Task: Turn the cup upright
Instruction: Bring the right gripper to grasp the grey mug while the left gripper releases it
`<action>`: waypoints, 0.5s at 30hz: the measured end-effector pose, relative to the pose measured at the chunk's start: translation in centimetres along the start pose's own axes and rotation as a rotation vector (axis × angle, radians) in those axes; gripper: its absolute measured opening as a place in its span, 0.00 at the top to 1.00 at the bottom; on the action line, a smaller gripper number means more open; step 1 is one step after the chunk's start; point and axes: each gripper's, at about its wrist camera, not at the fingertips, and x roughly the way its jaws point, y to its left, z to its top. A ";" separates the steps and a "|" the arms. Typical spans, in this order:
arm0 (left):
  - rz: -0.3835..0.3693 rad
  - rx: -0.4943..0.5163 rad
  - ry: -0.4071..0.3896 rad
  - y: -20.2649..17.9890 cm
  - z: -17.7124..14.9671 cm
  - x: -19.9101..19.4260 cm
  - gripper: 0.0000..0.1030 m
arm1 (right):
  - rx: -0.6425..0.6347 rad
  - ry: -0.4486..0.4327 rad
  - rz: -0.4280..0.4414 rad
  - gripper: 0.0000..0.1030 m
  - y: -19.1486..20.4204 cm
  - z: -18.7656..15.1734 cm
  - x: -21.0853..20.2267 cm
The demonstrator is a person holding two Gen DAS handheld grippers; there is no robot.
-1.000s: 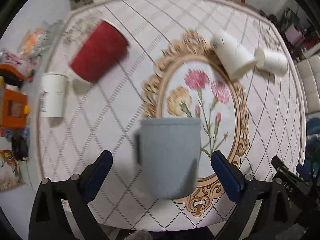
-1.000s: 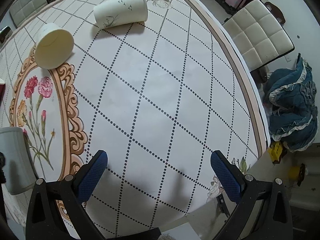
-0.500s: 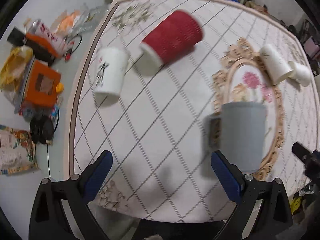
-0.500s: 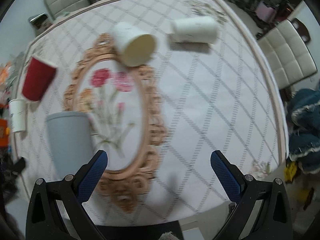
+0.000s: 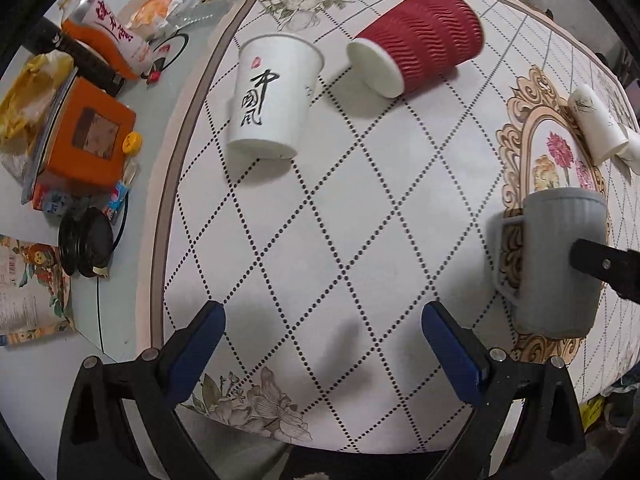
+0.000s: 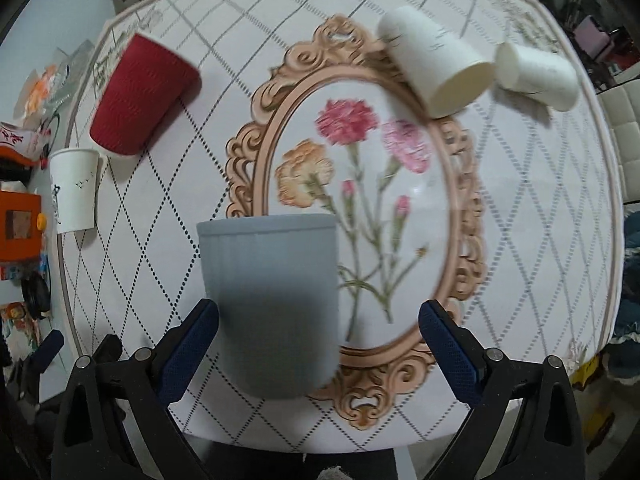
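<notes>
A grey mug [image 6: 276,300] stands on the table near its front edge, between my right gripper's open fingers; it also shows at the right of the left wrist view [image 5: 560,264], handle to the left. My right gripper [image 6: 318,344] is open and empty. My left gripper [image 5: 324,344] is open and empty over bare table. A red ribbed paper cup [image 5: 420,60] lies on its side; it shows in the right wrist view too [image 6: 140,96]. A white cup with black calligraphy [image 5: 272,100] stands beside it. Two white paper cups [image 6: 436,60] [image 6: 540,76] lie on their sides at the far right.
The round table [image 5: 360,208] has a diamond-dot cloth with a flower medallion [image 6: 356,184]. Left of it, a side surface holds an orange box [image 5: 88,136], snack bags and a black round object [image 5: 84,248]. A white chair [image 6: 624,128] stands at the right.
My left gripper has swung left, away from the grey mug toward the white and red cups. My right gripper has swung left and come in around the grey mug.
</notes>
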 end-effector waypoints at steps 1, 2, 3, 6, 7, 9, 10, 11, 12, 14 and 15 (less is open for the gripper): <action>-0.001 -0.002 0.003 0.1 0.0 0.1 0.02 | -0.002 0.013 0.002 0.02 0.2 0.3 0.4; -0.002 -0.002 0.004 0.3 0.1 0.3 0.02 | -0.006 0.030 0.005 0.03 0.6 0.5 0.9; -0.001 -0.002 0.004 0.3 0.1 0.4 0.02 | -0.007 0.043 0.008 0.04 0.8 0.7 1.2; 0.000 -0.002 0.005 0.5 0.3 0.5 0.02 | -0.005 0.091 0.034 0.12 1.4 1.3 2.5; 0.000 -0.001 0.005 0.5 0.3 0.5 0.02 | 0.001 0.110 0.055 0.16 1.5 1.4 2.8; -0.001 0.002 0.007 0.5 0.4 0.5 0.02 | 0.004 0.130 0.062 0.18 1.7 1.4 3.2; 0.000 0.005 0.008 0.5 0.4 0.6 0.02 | 0.000 0.131 0.057 0.18 1.9 1.5 3.3; 0.000 0.007 0.009 0.5 0.4 0.6 0.02 | -0.004 0.133 0.052 0.18 2.0 1.5 3.4; 0.000 0.010 0.011 0.4 0.4 0.7 0.02 | -0.007 0.134 0.051 0.18 2.1 1.5 3.4; 0.002 0.015 0.013 0.4 0.4 0.8 0.02 | -0.007 0.133 0.056 0.18 2.1 1.4 3.6; 0.004 0.016 0.013 0.4 0.3 0.8 0.02 | -0.006 0.129 0.060 0.18 2.1 1.4 3.7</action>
